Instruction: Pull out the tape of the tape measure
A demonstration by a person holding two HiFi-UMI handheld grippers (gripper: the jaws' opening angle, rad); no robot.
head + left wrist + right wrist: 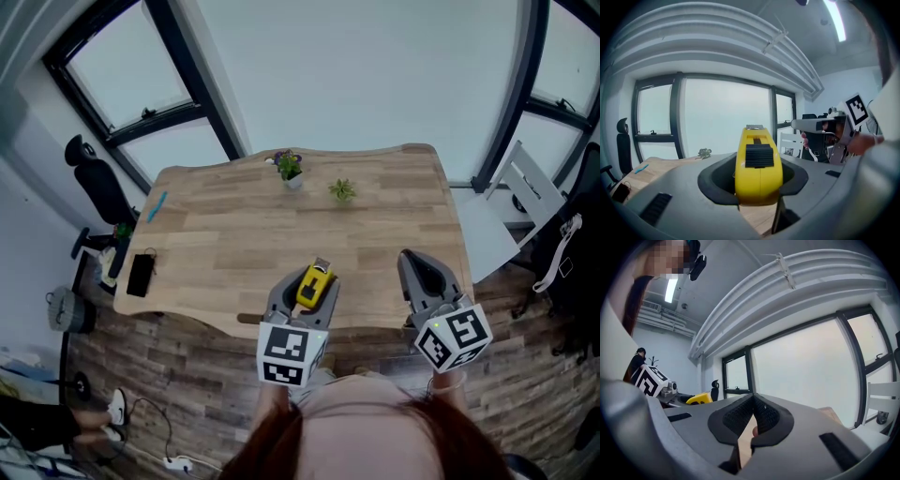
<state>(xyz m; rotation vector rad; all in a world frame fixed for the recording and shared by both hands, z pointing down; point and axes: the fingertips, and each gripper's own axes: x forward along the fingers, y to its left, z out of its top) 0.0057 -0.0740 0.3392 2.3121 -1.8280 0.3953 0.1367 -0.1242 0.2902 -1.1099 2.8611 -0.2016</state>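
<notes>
Nearest, the person's hair cut off the frame bottom and hid both hands. Left hand-held gripper clamped on the yellow tape measure, above the near edge of the wooden surface. In the left gripper view the case's lower part sat hidden behind the pads; a small metal tab showed at its top, detail unclear. Right of the tape measure, well apart, right hand-held gripper had jaws together, holding nothing. Left of it, a dark flat object, too small to identify. Beyond it, two small plants, then windows.
</notes>
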